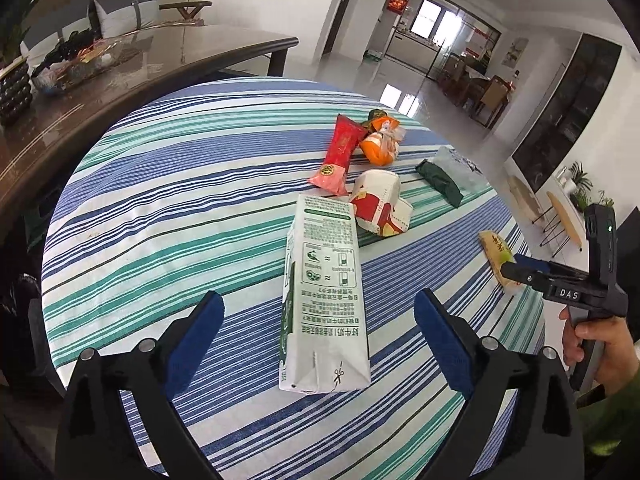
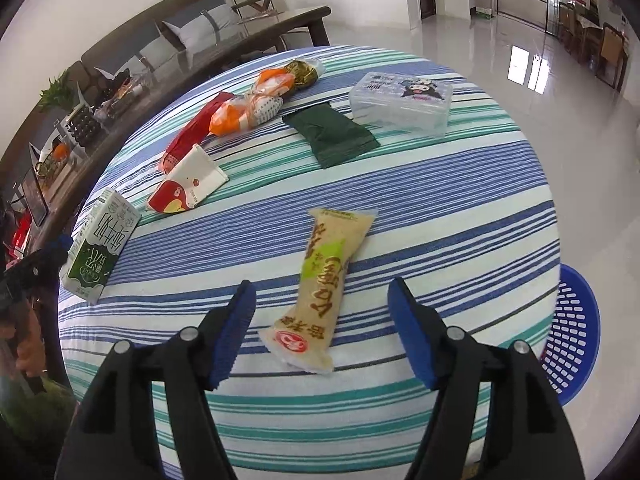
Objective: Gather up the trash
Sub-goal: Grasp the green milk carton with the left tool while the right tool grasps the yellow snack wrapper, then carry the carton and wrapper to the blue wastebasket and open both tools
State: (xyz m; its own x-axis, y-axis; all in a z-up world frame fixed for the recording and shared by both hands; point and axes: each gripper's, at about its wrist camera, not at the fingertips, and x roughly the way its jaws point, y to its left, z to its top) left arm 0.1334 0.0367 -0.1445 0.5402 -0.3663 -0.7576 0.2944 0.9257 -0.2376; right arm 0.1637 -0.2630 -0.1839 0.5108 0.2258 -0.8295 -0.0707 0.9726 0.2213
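The right gripper (image 1: 516, 270), marked "DAS", and the left gripper (image 1: 320, 332) both gape wide. A green-printed milk carton (image 1: 324, 300) lies between the left's fingers, a beige snack packet (image 2: 320, 292) between the right's, on a striped tablecloth (image 2: 440, 200).

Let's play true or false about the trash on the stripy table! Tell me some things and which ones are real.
1. The milk carton lies on its side. True.
2. The right gripper is squeezing the beige snack wrapper. False: its fingers are open on either side of it.
3. A blue basket sits beside the table. True.
4. The left gripper is shut. False: it is open around the carton.
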